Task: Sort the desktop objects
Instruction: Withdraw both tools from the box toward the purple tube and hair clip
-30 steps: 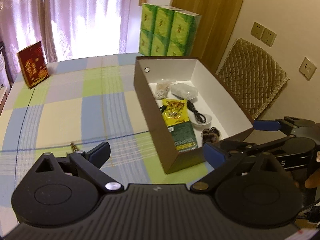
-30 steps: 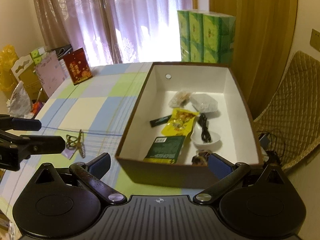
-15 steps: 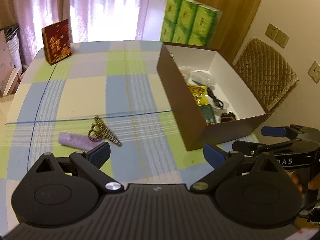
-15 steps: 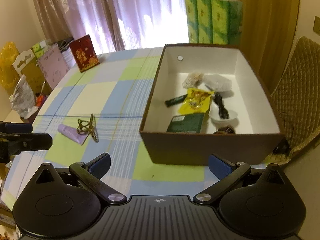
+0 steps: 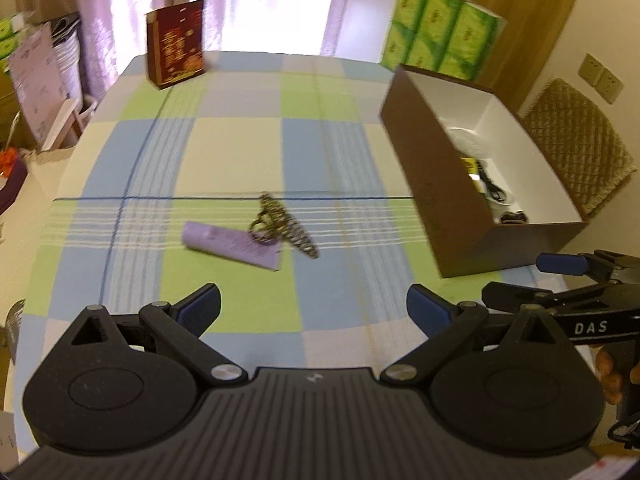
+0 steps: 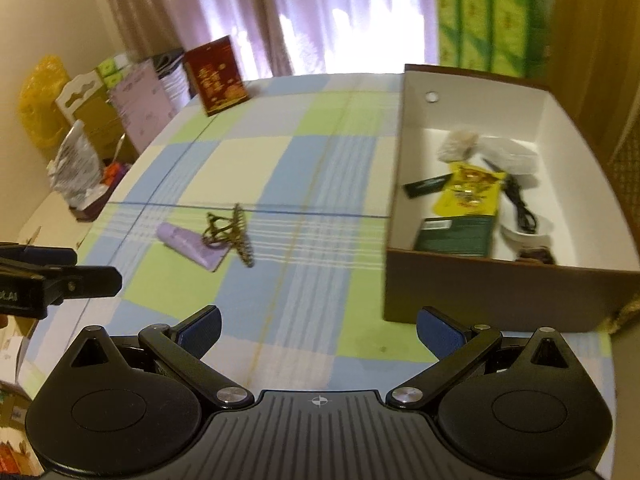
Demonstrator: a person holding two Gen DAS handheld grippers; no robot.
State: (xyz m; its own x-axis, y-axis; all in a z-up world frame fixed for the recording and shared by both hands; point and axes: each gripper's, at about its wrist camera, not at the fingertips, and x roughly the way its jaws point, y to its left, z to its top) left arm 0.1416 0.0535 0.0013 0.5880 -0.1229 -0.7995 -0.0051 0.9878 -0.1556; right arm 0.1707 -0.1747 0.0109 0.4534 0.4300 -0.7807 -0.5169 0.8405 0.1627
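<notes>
A lilac tube (image 5: 230, 245) (image 6: 188, 245) lies on the checked tablecloth with a bronze hair claw (image 5: 284, 228) (image 6: 231, 234) resting partly on it. A brown box (image 5: 436, 204) (image 6: 500, 292) with a white inside stands at the right and holds a yellow packet (image 6: 468, 194), a green packet (image 6: 454, 236), a black cable and several other items. My left gripper (image 5: 314, 308) is open and empty, short of the tube. My right gripper (image 6: 318, 326) is open and empty, in front of the box's near left corner.
A red printed box (image 5: 175, 42) (image 6: 216, 76) stands at the table's far edge. Green tissue packs (image 5: 438, 34) (image 6: 490, 26) are stacked behind the brown box. A quilted chair (image 5: 580, 148) sits right of it. Bags and cartons crowd the floor at the left.
Both grippers have pulled back and swung left, away from the box. The tube and hair claw now sit near the middle of both views. Both stay open.
</notes>
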